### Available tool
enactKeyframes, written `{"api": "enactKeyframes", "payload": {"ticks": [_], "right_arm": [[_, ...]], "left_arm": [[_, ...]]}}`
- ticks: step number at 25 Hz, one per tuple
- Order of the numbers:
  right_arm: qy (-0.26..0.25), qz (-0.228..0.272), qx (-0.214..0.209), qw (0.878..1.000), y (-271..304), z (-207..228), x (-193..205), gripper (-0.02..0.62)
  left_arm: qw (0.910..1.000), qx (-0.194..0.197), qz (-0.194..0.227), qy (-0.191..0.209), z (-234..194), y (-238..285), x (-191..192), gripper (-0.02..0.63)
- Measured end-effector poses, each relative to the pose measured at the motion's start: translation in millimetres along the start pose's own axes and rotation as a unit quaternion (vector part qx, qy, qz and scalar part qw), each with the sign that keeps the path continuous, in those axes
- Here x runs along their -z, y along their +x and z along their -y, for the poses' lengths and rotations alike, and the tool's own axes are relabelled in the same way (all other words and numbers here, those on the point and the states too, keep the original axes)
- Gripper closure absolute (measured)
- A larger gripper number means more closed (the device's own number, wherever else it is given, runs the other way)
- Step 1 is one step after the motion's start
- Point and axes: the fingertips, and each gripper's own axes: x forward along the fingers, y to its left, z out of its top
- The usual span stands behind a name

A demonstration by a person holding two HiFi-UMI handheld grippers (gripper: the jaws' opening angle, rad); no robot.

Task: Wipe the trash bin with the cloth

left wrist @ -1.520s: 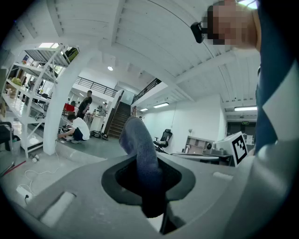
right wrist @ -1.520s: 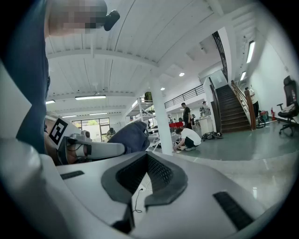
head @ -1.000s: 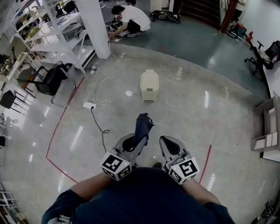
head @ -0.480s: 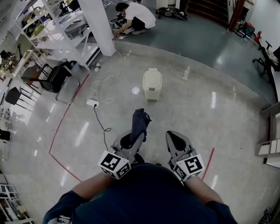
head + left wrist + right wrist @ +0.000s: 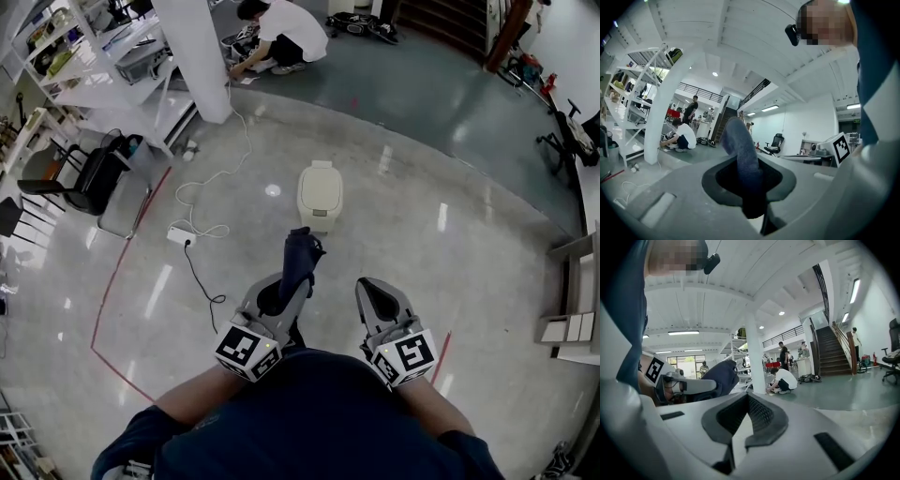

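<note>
A cream trash bin [image 5: 320,192] with a closed lid stands on the shiny floor ahead of me. My left gripper [image 5: 289,284] is shut on a dark blue cloth [image 5: 300,260], which sticks up out of the jaws; the same cloth [image 5: 742,159] fills the jaw gap in the left gripper view. The cloth's tip hangs just short of the bin in the head view. My right gripper [image 5: 375,292] is held beside the left one, jaws together on nothing. The cloth [image 5: 718,377] and the left gripper show at the left of the right gripper view.
A white power strip [image 5: 178,235] with white and black cables lies on the floor left of the bin. A white pillar [image 5: 195,56], shelving [image 5: 103,66] and black chairs [image 5: 80,178] stand at the left. A person in a white shirt [image 5: 281,36] crouches beyond the pillar. Red tape lines mark the floor.
The bin has come closer in the head view and now sits just beyond the cloth's tip. Both grippers keep their pose and the cloth stays gripped.
</note>
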Motion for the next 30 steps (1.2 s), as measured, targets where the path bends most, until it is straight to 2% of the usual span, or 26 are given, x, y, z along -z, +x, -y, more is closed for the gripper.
{"api": "enactKeyframes", "payload": {"ticks": [5, 11, 16, 21, 30], "right_arm": [[0.005, -0.006, 0.039, 0.999, 97, 32, -23, 0.586], [-0.011, -0.016, 0.063, 0.998, 174, 67, -40, 0.586], [-0.010, -0.028, 0.058, 0.998, 200, 101, -33, 0.586], [-0.001, -0.038, 0.042, 0.998, 216, 152, -9, 0.586], [0.014, -0.039, 0.014, 0.999, 263, 252, 45, 0.586]], "left_arm": [[0.9996, 0.026, -0.008, -0.003, -96, 57, -26, 0.540], [0.9986, 0.047, -0.020, -0.014, -167, 115, -40, 0.540], [0.9986, 0.037, -0.026, -0.026, -189, 157, -32, 0.540], [0.9989, 0.006, -0.033, -0.033, -202, 199, -11, 0.540], [0.9964, -0.047, -0.053, -0.047, -230, 279, 62, 0.540]]}}
